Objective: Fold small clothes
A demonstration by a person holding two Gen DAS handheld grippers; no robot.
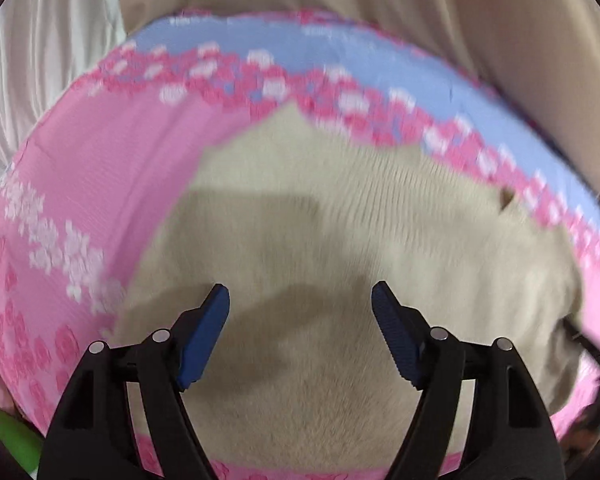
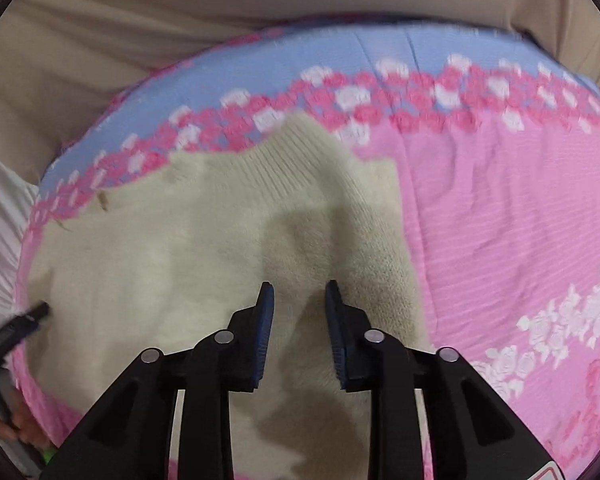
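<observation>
A cream knitted garment [image 1: 340, 220] lies spread on a pink and blue flowered cover [image 1: 100, 168]. My left gripper [image 1: 300, 300] hovers over the garment's near part with its jaws wide open and nothing between them. In the right wrist view the same garment [image 2: 180, 248] shows a ribbed sleeve or cuff [image 2: 300, 160] folded over its right side. My right gripper [image 2: 300, 300] is above the garment, jaws partly open, with no fabric between the pads. The left gripper's tip [image 2: 32, 316] shows at the garment's left edge.
The flowered cover [image 2: 500, 220] lies over a beige sheet [image 2: 140, 40]. White pleated fabric [image 1: 40, 60] is at the far left. A green object [image 1: 8, 432] peeks out at the lower left corner.
</observation>
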